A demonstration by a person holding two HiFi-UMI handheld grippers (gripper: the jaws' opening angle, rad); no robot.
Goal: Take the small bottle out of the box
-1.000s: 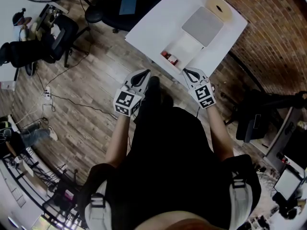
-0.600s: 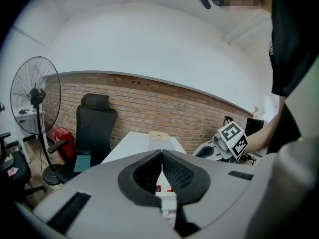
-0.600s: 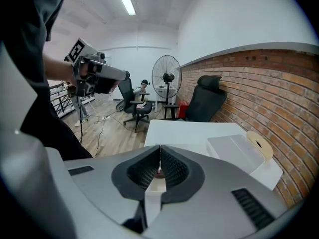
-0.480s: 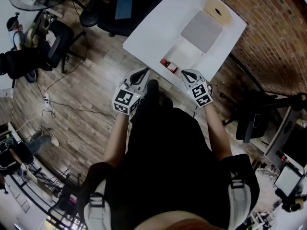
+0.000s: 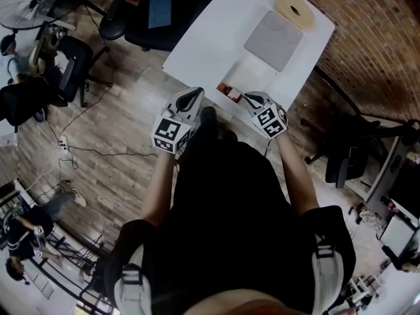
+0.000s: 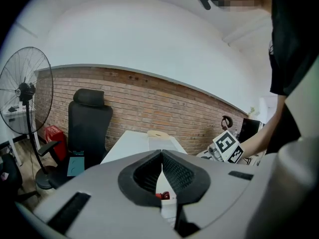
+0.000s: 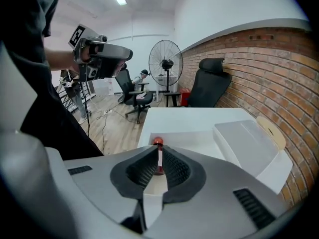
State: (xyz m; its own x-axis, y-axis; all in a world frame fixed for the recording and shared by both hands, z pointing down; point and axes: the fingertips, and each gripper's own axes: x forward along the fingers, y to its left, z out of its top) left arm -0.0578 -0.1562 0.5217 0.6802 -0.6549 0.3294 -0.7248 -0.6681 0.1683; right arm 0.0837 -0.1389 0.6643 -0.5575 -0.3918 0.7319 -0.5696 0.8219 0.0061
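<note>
two grippers held just short of the white table's (image 5: 203, 38) near edge, at either side of the near end of the open box (image 5: 254, 72).

small bottle (image 5: 229, 92): inside the box, at the end nearest the table edge and the person. from the head view, long axis running along that near end wall, roughly in line with the way the right gripper points. red cap (image 7: 158, 142) at the far end when sighted along the right jaws, with pale label and dark body below it. lying flat or leaning: not settled from these views.

box: white, uncovered, bottle the only item made out in it. lid (image 5: 273, 31) resting on the table just beyond the box, close against its far side. tan ring (image 5: 293, 8) beyond the lid, near the table's far corner.

left gripper (image 5: 197, 94): closed tip to tip, gripping nothing, off the table's near corner and apart from the box.

right gripper (image 5: 247, 97): parted by a thin slit only, jaws just now opening. bottle visible through the slit but beyond the tips, pads not on it, nothing held. tips just beside the box's near end.
</note>
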